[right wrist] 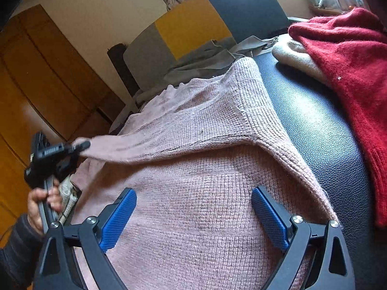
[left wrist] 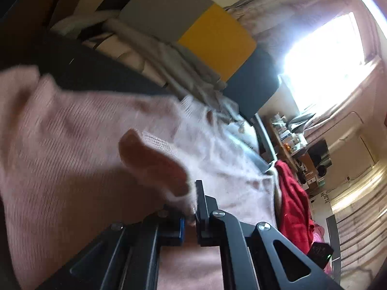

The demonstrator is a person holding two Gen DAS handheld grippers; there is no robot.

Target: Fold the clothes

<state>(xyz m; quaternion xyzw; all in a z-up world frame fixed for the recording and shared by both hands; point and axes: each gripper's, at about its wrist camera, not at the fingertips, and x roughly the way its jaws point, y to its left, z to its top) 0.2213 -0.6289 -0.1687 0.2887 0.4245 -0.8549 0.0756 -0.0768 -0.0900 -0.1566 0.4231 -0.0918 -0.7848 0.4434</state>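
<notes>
A pink knit sweater (right wrist: 205, 169) lies spread on a black leather surface (right wrist: 314, 125). My right gripper (right wrist: 193, 207) is open, its blue pads (right wrist: 268, 215) just above the sweater's body, holding nothing. My left gripper (right wrist: 79, 146) is shut on the end of the sweater's sleeve (right wrist: 125, 147) and pulls it out to the left, off the surface. In the left wrist view the jaws (left wrist: 191, 207) are closed on pink knit (left wrist: 72, 145), which is blurred and fills most of the frame.
A red sweater (right wrist: 350, 72) lies over a cream garment (right wrist: 297, 58) at the right. Grey clothes (right wrist: 205, 62) are heaped behind the pink sweater. Grey, yellow and dark cushions (right wrist: 193, 24) stand at the back. A wooden wardrobe (right wrist: 36, 84) is on the left.
</notes>
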